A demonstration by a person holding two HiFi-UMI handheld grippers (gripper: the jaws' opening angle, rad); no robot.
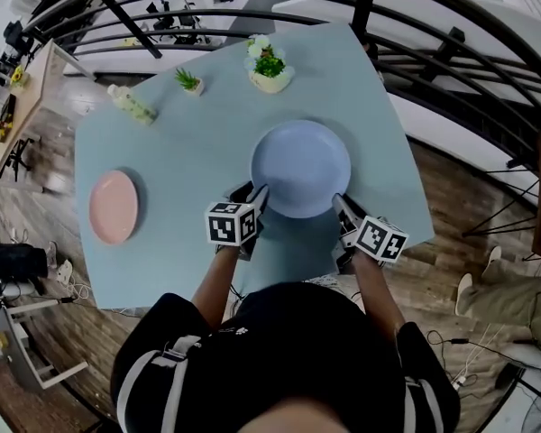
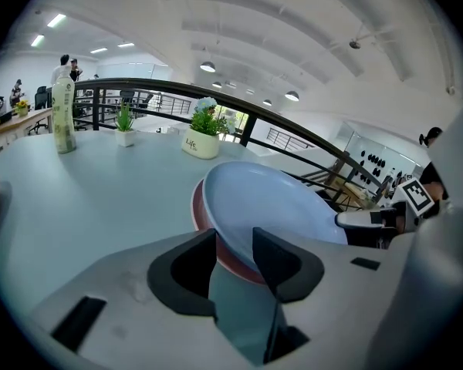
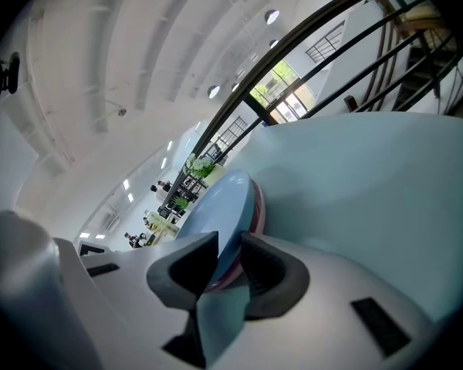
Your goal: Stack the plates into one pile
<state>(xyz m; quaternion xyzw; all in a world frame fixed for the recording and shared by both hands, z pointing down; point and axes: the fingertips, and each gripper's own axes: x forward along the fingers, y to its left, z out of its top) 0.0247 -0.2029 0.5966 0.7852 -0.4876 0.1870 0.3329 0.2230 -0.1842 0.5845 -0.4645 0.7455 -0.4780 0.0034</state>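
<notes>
A big pale blue plate [image 1: 301, 165] lies on a pink plate of about the same size, whose rim shows beneath it [image 2: 197, 210] [image 3: 256, 206]. My left gripper [image 1: 255, 192] holds this pair by its near left rim, which fills the gap between the jaws [image 2: 233, 245]. My right gripper [image 1: 340, 204] clamps the near right rim between its jaws [image 3: 229, 245]. I cannot tell whether the pair rests on the table or hangs just above it. A smaller pink plate [image 1: 114, 207] lies alone at the table's left.
The light blue table [image 1: 189, 142] carries a bottle [image 1: 131, 105], a small potted plant [image 1: 188, 80] and a flower pot [image 1: 270, 69] along its far side. A black railing [image 1: 415, 61] curves round the far and right sides. The table's near edge is by my body.
</notes>
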